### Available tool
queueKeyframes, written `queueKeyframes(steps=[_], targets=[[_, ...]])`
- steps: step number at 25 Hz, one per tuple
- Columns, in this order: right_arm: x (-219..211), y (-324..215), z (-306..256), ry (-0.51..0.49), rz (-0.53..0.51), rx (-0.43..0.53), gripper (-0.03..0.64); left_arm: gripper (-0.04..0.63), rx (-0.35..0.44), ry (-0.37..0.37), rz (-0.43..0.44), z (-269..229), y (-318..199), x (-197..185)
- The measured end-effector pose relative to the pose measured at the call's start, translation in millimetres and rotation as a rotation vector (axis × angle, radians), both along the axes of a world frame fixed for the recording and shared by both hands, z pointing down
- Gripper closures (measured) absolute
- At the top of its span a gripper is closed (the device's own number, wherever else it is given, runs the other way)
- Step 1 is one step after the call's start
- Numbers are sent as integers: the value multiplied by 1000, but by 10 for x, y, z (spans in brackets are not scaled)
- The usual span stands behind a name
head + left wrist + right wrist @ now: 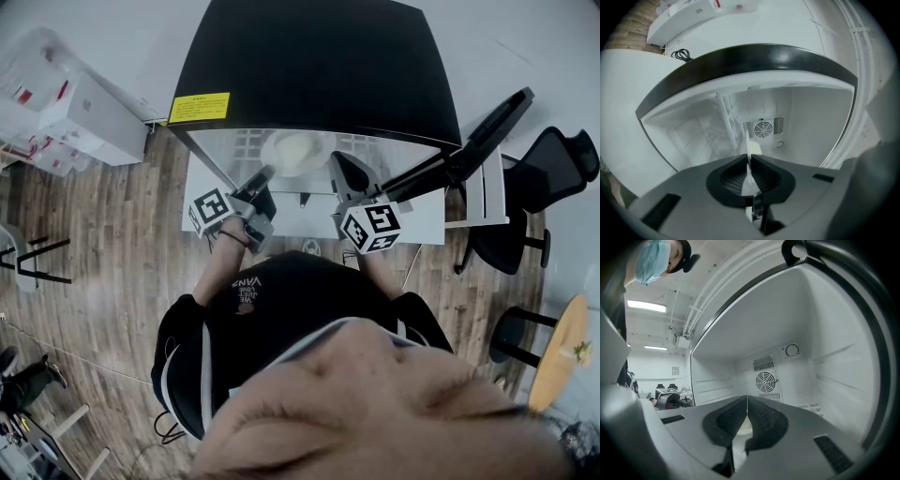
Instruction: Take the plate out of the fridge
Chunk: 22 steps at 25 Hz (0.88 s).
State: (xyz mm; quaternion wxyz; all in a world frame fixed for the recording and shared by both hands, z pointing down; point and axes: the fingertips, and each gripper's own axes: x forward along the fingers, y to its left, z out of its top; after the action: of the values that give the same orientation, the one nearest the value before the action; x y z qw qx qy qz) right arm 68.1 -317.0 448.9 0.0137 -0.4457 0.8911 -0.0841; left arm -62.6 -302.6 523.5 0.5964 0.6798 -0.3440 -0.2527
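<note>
Head view: plate inside open fridge, 12 o'clock of frame. Left tool clenched on plate rim at its 7 o'clock, rim edge-on in the jaws. Right tool clenched on nothing, near plate's 4 o'clock. Advised: draw out level and slow toward 6 o'clock, grip firm, clear of door.

Floor: brown wood-plank floor, 9 o'clock.
Seating: black office chair, 3 o'clock.
Table: round yellow-topped side table, 4 o'clock.
</note>
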Motion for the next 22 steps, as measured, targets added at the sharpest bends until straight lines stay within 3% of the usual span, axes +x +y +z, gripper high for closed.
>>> queueKeyframes(steps=[14,22], targets=[[-81,78,53,4,23,-25,604,557,2,26,16,3,205,-62],[-91,103,181,-6,40,-85,604,558,-5,36,25,24,305,-82]])
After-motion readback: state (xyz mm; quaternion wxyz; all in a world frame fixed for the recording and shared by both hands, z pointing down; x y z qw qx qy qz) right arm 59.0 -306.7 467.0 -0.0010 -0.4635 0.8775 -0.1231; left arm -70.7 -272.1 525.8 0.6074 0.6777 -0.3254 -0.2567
